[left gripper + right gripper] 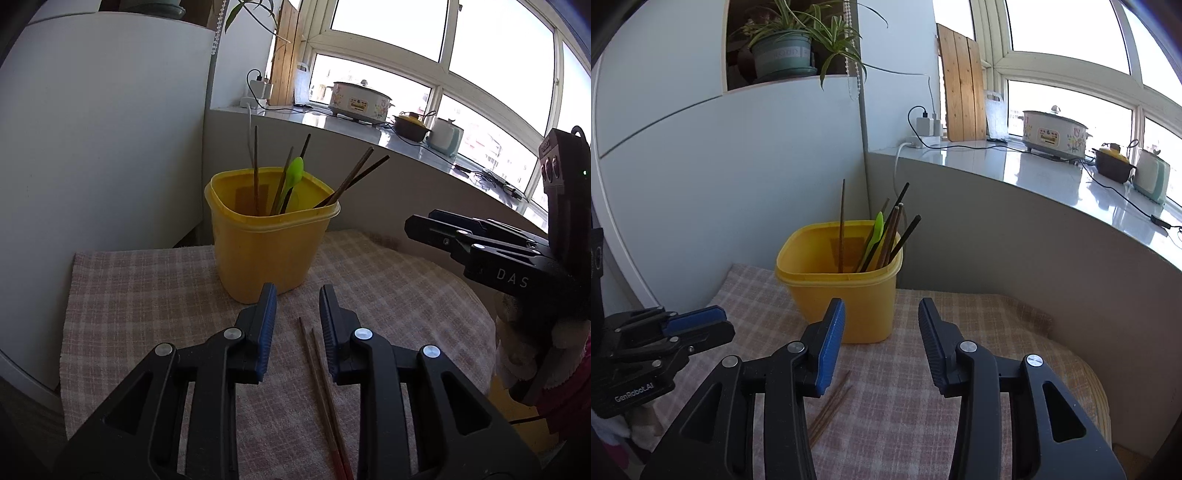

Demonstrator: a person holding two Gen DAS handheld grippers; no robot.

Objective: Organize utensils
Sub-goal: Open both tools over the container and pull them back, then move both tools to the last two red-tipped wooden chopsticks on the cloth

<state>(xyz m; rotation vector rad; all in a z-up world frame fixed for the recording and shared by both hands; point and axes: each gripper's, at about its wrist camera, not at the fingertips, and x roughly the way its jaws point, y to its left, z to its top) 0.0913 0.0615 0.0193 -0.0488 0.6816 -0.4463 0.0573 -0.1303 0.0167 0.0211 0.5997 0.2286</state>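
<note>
A yellow plastic tub (pixel 266 251) stands on the checked cloth and holds several dark chopsticks (pixel 354 181) and a green spoon (pixel 293 173); it also shows in the right wrist view (pixel 846 295). A pair of brown chopsticks (pixel 321 384) lies flat on the cloth between and below my left gripper's fingers; it also shows in the right wrist view (pixel 831 410). My left gripper (pixel 297 295) is open and empty just in front of the tub. My right gripper (pixel 881 310) is open and empty, hovering near the tub; it shows at the right of the left wrist view (pixel 417 221).
The checked cloth (pixel 147 295) covers a small round table. A white cabinet (pixel 92 147) stands at the left. A grey ledge (pixel 1015 229) behind carries a cooker (pixel 1052 136), pots and cables. A potted plant (pixel 786 51) sits in a niche above.
</note>
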